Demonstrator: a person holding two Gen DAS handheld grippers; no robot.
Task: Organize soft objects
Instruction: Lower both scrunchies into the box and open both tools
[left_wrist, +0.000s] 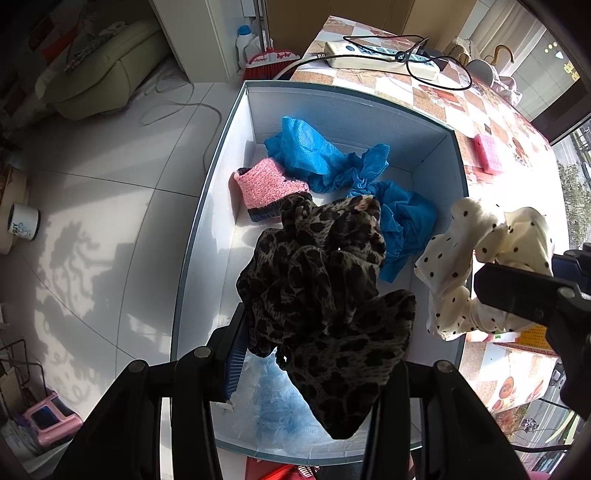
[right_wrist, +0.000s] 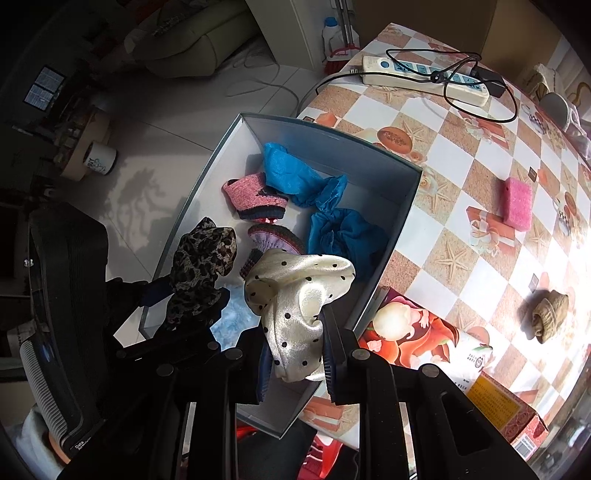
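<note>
holding both scrunchies over the box (left_wrist: 207, 206): left gripper (left_wrist: 314, 354) is clenched on the leopard scrunchie (left_wrist: 325, 280), right gripper (right_wrist: 295, 354) is clenched on the polka-dot scrunchie (right_wrist: 299, 295). both hang above the lower half of the box, not yet resting on its floor.

risks:
- polka-dot scrunchie sits right at the box's right wall in the left wrist view (left_wrist: 484, 266). released there, it likely lands on the rim or slides out onto the worktop (right_wrist: 461, 166).
- satin looks slippery and only part of it is pinched between the fingers (right_wrist: 330, 362), so a fast move may drop it early.
- the two grippers are near each other in the lower part of the frame. lowering both together risks a clash or one scrunchie snagging the other's fingers.
- leopard fabric drapes over the left gripper, so it may cling on release.

view differences:
- right wrist view shows a second knit slipper (right_wrist: 273, 240) behind the pink knit slipper (right_wrist: 255, 195); in the left wrist view the leopard scrunchie hides it.
- right wrist view also shows a beige knit item (right_wrist: 550, 314) and pink sponge (right_wrist: 517, 203) out on the worktop, plus a printed carton (right_wrist: 443, 354) just beside the box.
- left wrist view shows the box floor better: blue shoe covers (left_wrist: 332, 162) in the upper part, pale blue fluffy cloth (left_wrist: 277, 406) at lower centre.
</note>
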